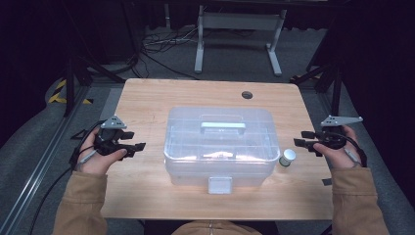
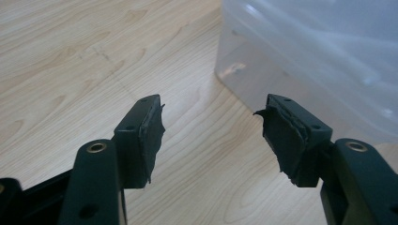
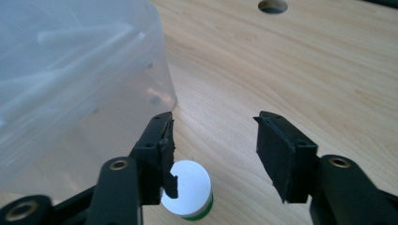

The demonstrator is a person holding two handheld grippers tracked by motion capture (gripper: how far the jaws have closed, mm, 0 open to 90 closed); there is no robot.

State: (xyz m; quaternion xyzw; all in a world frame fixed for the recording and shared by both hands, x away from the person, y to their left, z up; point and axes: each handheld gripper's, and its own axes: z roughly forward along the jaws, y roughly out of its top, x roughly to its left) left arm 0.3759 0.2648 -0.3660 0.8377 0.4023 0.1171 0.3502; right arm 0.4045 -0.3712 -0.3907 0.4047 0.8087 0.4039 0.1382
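High view: clear, translucent plastic storage box with a hinged lid (image 1: 219,147) standing at the middle of the light wooden table (image 1: 147,98), pale green carry handle (image 1: 222,125) lying flat on the lid, white front latch (image 1: 219,185) at the near edge, apparently closed. Small white-capped cylindrical container with a green band (image 1: 287,157) standing upright just beside the box's right end, apart from it. Left gripper (image 1: 136,147) held near the left side of the box, jaws spread, nothing between them; right gripper (image 1: 299,141) near the right side, jaws likewise spread and empty. Left gripper view: black pads (image 2: 150,136) wide apart over bare wood, box corner ahead and to the right, untouched. Right gripper view: jaws spread, white-capped container low between them, partly behind one pad, contact not determinable; box wall to the left. Assessment: box judged light but bulky, thin walls likely to flex and slip under a pinch, too wide for one jaw span; best taken at the handle or worked at the latch tab. Small container judged light, stiff, smooth-sided; liable to tip or roll; best gripped across the body below the cap.
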